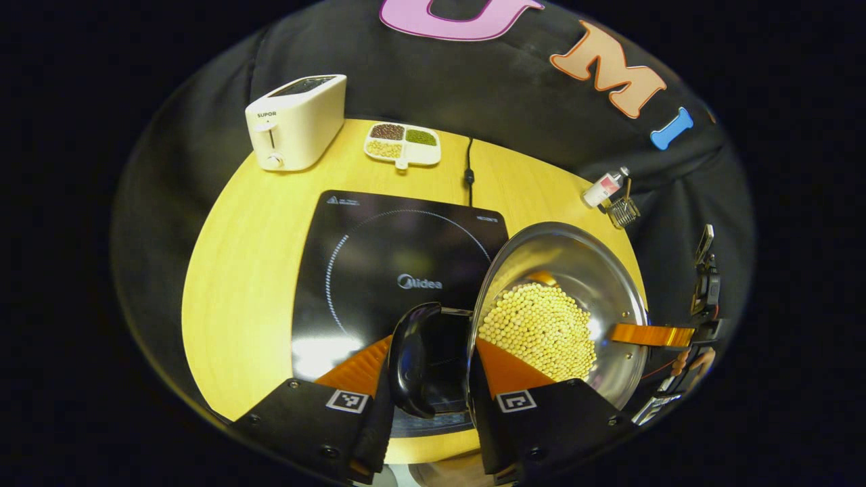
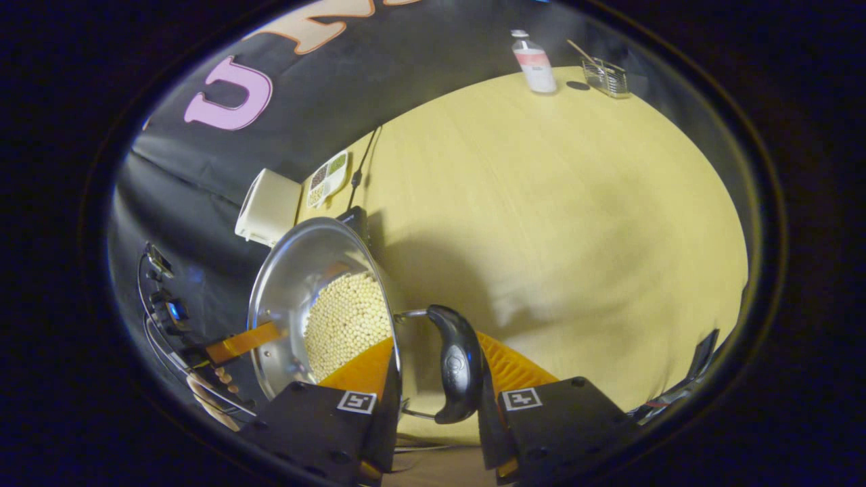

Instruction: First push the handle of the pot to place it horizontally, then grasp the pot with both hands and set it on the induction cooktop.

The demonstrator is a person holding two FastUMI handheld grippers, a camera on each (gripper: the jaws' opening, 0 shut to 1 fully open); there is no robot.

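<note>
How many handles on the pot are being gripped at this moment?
2: one black handle sits between the left gripper fingers beside the cooktop; the opposite handle sits between the right gripper fingers.

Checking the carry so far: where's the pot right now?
In the left gripper view the pot hangs tilted at the induction cooktop's right edge, held by its side handles between the left gripper and right gripper.

Cooktop (image 1: 379,257) surface bare; toaster (image 1: 294,122), bean tray (image 1: 402,143) behind it.
</note>
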